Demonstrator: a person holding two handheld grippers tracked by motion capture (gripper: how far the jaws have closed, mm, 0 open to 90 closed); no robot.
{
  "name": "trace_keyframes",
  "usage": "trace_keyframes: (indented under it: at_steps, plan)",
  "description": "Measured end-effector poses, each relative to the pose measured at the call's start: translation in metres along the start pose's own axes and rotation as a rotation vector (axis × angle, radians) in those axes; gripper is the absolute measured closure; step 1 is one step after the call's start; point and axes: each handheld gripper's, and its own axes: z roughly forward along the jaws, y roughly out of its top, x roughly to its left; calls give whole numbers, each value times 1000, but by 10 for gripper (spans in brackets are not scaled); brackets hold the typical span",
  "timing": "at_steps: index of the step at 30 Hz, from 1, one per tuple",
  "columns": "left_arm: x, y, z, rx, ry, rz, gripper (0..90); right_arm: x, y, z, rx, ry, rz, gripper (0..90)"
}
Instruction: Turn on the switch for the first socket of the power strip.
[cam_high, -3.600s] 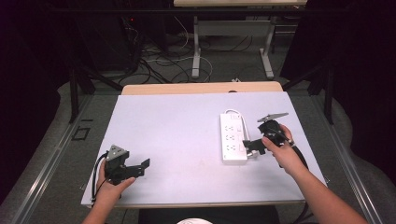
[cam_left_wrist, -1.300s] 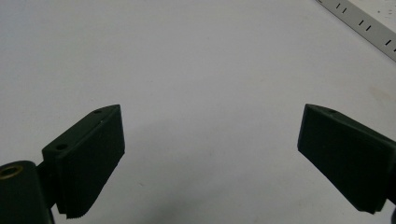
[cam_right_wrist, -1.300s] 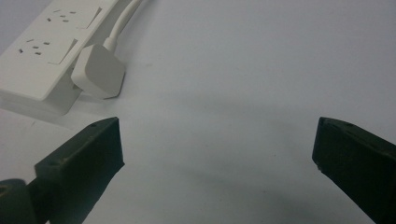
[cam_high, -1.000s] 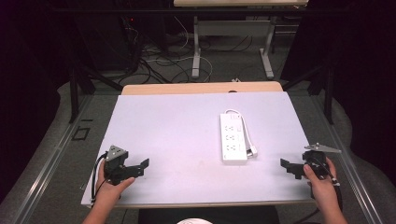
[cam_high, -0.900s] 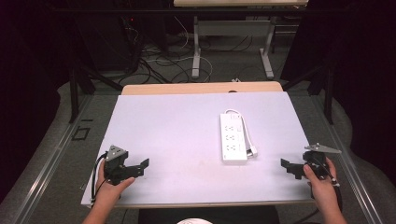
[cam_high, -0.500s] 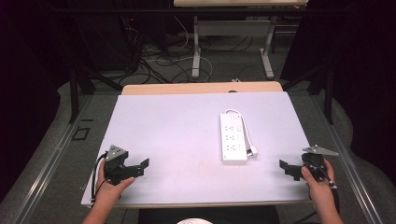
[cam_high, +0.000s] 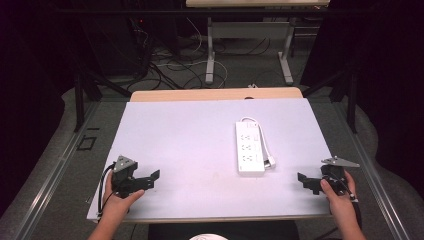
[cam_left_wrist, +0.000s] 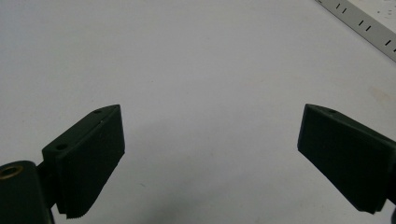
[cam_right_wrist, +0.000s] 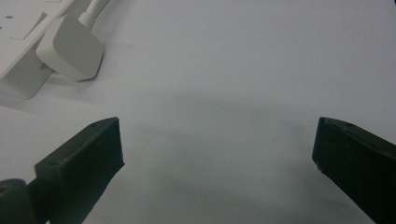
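Note:
A white power strip (cam_high: 249, 148) lies lengthwise on the right half of the white table (cam_high: 200, 140), its cord looped along its right side and ending in a white plug (cam_high: 270, 162) (cam_right_wrist: 70, 48). My left gripper (cam_high: 152, 178) (cam_left_wrist: 210, 158) rests near the front left corner, open, jaws wide apart over bare tabletop. My right gripper (cam_high: 306, 180) (cam_right_wrist: 215, 168) sits at the front right edge, also open with nothing between its jaws; the plug lies a short way ahead of its left jaw. A corner of the power strip (cam_left_wrist: 373, 23) shows far off in the left gripper view.
Beyond the table's far edge a wooden board (cam_high: 215, 94) sticks out. Cables (cam_high: 170, 60) and metal desk legs (cam_high: 210, 50) crowd the dark floor behind. Metal rails (cam_high: 55, 170) run along both sides of the table.
My right gripper has left the power strip and drawn back to the front right edge of the table, where it has since stayed nearly still. The left gripper has not moved.

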Motion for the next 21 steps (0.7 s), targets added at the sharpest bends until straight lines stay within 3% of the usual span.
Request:
trace_keyframes:
  at_steps: [18, 21]
  plan:
    - [0, 0, -1, -25, 5, -6, 72, 1, -1, 1, 15, 7, 1, 12]
    - [0, 0, -1, -11, 1, -13, 72, 1, -1, 1, 13, 6, 12, 12]
